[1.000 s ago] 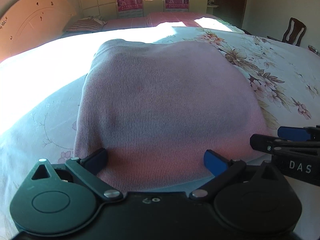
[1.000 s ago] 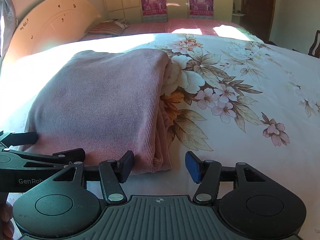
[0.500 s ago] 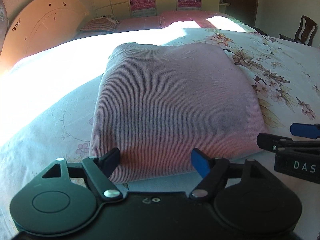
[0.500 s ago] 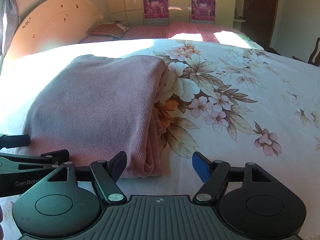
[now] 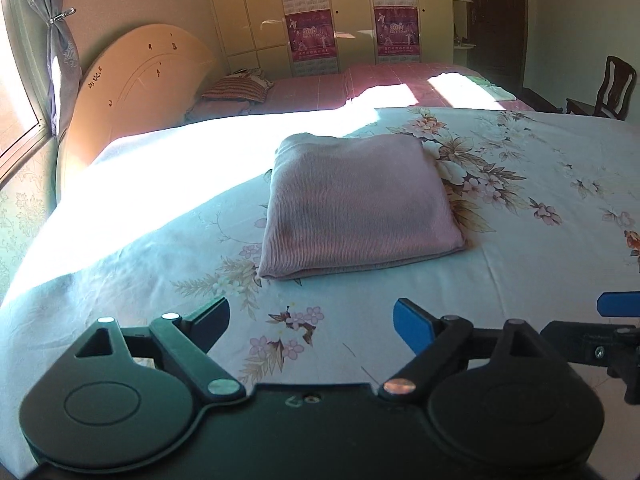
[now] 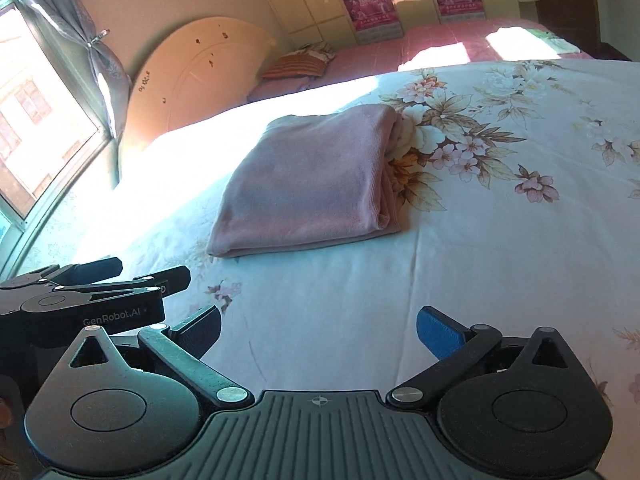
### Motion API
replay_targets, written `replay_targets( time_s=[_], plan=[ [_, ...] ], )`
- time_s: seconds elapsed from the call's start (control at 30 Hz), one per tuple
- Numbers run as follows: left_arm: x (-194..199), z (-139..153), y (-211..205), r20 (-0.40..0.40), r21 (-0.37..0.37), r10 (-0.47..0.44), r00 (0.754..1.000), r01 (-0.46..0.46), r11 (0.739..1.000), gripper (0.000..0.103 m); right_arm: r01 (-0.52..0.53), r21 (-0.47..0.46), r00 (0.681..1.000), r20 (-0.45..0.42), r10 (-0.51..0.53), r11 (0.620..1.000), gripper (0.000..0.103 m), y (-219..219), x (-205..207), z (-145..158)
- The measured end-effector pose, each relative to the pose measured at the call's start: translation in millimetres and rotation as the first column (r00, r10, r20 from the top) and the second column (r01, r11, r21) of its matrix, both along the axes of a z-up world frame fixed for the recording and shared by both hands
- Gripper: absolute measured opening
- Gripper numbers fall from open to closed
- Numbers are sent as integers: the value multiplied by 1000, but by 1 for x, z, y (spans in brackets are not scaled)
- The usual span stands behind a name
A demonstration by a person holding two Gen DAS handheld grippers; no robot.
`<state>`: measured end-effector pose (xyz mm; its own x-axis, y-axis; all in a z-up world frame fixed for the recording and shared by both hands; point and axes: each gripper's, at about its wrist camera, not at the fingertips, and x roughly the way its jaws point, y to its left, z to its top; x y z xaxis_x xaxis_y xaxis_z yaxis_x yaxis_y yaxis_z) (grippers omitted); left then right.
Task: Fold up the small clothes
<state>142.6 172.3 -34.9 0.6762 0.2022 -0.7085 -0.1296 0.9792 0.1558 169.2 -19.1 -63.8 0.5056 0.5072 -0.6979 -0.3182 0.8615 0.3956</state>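
Note:
A pink ribbed knit garment (image 5: 356,204) lies folded into a neat rectangle on the floral bedsheet (image 5: 520,264); it also shows in the right wrist view (image 6: 316,184). My left gripper (image 5: 312,322) is open and empty, held above the sheet well short of the garment's near edge. My right gripper (image 6: 320,330) is open and empty too, likewise back from the garment. The left gripper (image 6: 100,292) shows at the left of the right wrist view, and the right gripper's blue fingertip (image 5: 618,303) at the right edge of the left wrist view.
A curved headboard (image 5: 136,88) stands at the far left by a window with a curtain (image 5: 48,52). A second bed with a pink cover and striped pillow (image 5: 240,90) lies beyond. A wooden chair (image 5: 612,92) stands at the far right. Wardrobe doors (image 5: 352,16) line the back wall.
Both grippers have pulled back and up from the garment's near edge, where their open fingers straddled it. The folded garment stays flat on the bed and now looks smaller and farther.

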Motion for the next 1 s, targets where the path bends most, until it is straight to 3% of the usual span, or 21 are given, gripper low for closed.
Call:
replay_targets(
  time_s=[0.1,0.23,0.37,0.6,1.0],
  plan=[
    [-41,22,-6,28,-9,25,999,-24,1000,92,18,-86,998,59,-13,996,103,-2,-43,28],
    [-87,48,-12,80,-31,52,995,-50,998,94,75,-193,964,267,-22,978,103,-2,-104,64],
    [-125,69,-15,130,-55,82,988,-75,996,98,133,-171,921,386,-58,976,103,-7,-148,92],
    [-158,83,-19,153,-60,93,984,-85,995,101,151,-146,894,442,-72,978,103,-16,-176,116],
    [-179,86,-21,154,-85,111,982,-99,992,101,177,-169,887,454,-83,969,103,-24,-186,114]
  ],
)
